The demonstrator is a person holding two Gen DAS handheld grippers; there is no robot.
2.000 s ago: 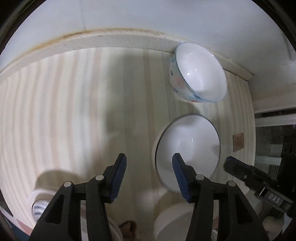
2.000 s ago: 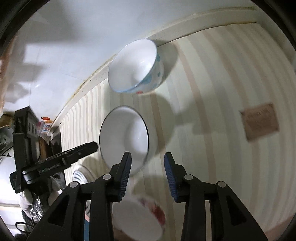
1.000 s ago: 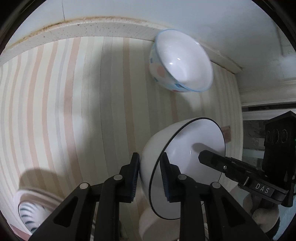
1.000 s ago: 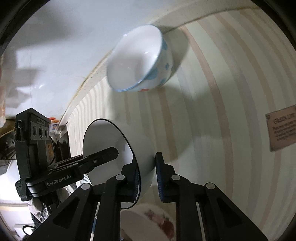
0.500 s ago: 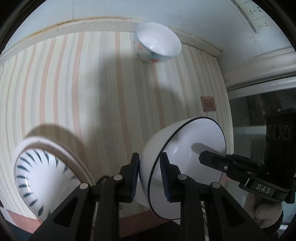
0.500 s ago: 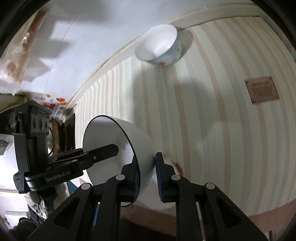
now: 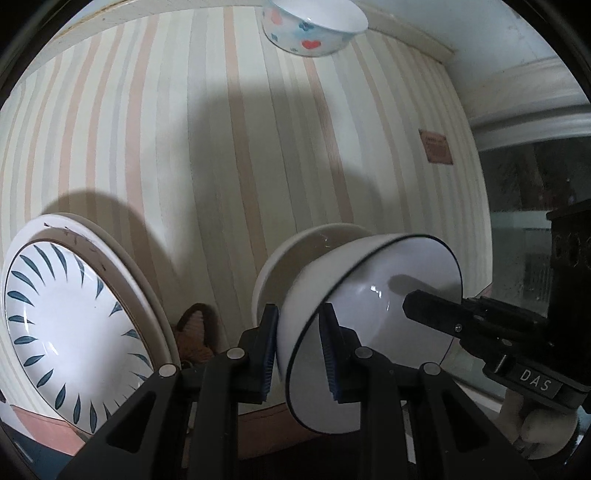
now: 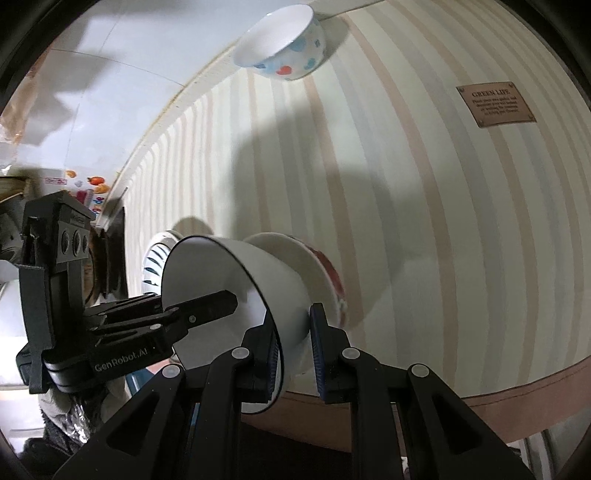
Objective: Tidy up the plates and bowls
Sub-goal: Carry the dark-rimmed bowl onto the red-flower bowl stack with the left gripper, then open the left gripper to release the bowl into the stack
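A white bowl with a thin dark rim (image 7: 369,317) (image 8: 236,284) is held in the air between both grippers, over a wide bowl with a red flower pattern (image 8: 314,273) (image 7: 291,251). My left gripper (image 7: 299,347) is shut on its left rim. My right gripper (image 8: 293,343) is shut on the opposite rim. A bowl with blue and red hearts (image 7: 314,27) (image 8: 284,44) stands at the far edge by the wall. A plate with dark blue leaf strokes (image 7: 70,328) (image 8: 155,266) lies at the near left, on another plate.
The table wears a striped cloth (image 7: 221,147) with a brown label (image 8: 495,103) at the right. A white tiled wall (image 8: 129,55) runs along the far side. The near table edge (image 8: 480,387) is just under the grippers.
Both grippers closed on the dark-rimmed bowl, lifted it off the table and drew it back toward the near edge, over the flower bowl. The heart bowl stayed put.
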